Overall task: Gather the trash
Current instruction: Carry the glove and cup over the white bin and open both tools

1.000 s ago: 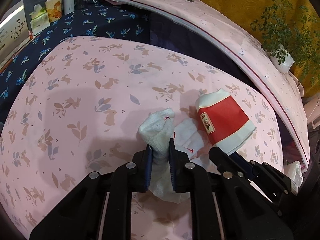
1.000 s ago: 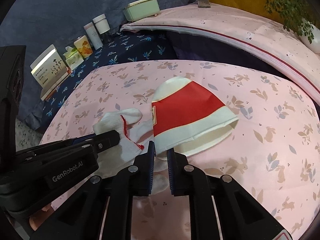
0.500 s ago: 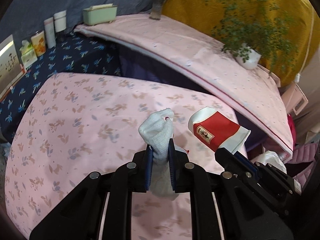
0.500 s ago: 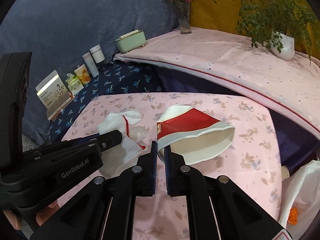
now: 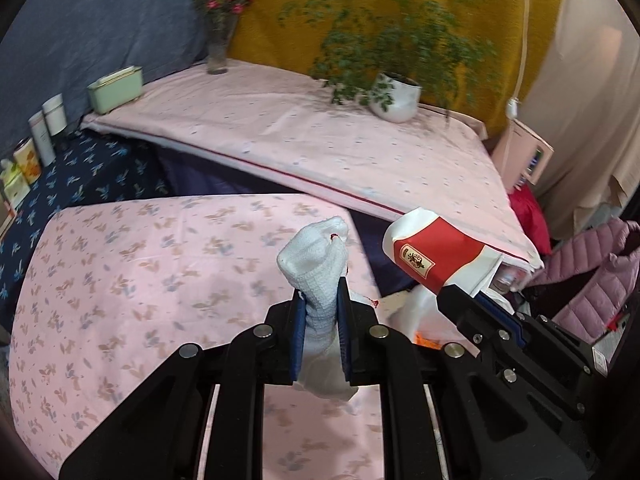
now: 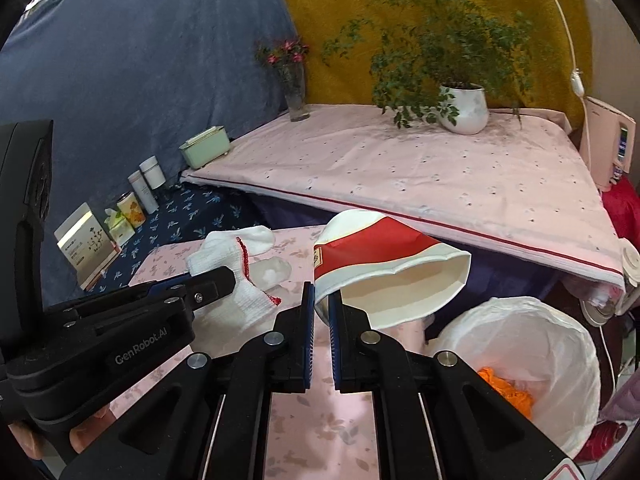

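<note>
Holding two bits of trash up in the air at once right now, one per hand. My left gripper (image 5: 320,300) is pinched tight on a white knit glove (image 5: 318,264) with a red-stitched cuff edge; the fingers of the glove stick up above the blue pads and the rest hangs limp below them, clear of the pink floral-cloth bench (image 5: 160,280) underneath. My right gripper (image 6: 322,312) has its pads squeezed on the wall of a red and white paper cup (image 6: 384,264), near the base end, so the cup lies tipped on its side with the open mouth pointing off to the right, and the rim looks a little dented. From the right wrist view the cup is off the bench and sits up and to the left of a bin lined with a white plastic bag (image 6: 520,360), which has something orange (image 6: 506,390) already inside. The bin is just past the bench's right edge, low down. In the left wrist view I can see the same cup (image 5: 440,258) off to my right, beside the glove but not touching it. Further back there's a second pink-covered surface with a potted plant (image 6: 464,108) and a glass vase of flowers (image 6: 296,88).
</note>
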The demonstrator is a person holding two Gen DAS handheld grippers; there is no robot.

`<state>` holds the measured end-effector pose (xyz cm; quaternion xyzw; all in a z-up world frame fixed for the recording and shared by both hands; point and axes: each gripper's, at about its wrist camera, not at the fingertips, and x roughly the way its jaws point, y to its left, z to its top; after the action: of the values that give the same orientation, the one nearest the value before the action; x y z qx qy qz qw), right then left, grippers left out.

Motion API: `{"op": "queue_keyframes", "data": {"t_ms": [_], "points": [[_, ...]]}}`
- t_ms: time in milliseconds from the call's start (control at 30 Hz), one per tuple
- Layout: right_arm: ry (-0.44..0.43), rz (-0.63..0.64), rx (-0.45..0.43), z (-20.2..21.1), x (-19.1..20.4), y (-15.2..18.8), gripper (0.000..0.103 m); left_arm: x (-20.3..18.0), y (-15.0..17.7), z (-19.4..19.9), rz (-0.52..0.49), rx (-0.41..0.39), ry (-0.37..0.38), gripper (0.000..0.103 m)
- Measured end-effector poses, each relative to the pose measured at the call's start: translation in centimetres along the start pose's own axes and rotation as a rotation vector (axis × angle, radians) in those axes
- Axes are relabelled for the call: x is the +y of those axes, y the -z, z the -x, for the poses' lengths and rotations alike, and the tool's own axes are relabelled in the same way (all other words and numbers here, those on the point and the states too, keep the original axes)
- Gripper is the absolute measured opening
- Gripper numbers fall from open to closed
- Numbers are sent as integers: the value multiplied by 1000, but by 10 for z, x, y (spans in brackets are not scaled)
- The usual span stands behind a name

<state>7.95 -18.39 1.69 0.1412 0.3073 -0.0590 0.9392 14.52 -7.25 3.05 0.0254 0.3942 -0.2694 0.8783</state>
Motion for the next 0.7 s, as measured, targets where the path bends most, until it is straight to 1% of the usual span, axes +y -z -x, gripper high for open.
{"op": "queue_keyframes", "data": {"t_ms": [200,367,700], "points": [[64,-58,-29,30,-47,9,7,-56,6,-1,-71,3,52,14],[106,-103,-35,48,-82,19,7,-91,12,-5,-111,16,86,14],[160,-173,-33,67,-133,39,7,-141,22,-17,-178,41,133,14]]}}
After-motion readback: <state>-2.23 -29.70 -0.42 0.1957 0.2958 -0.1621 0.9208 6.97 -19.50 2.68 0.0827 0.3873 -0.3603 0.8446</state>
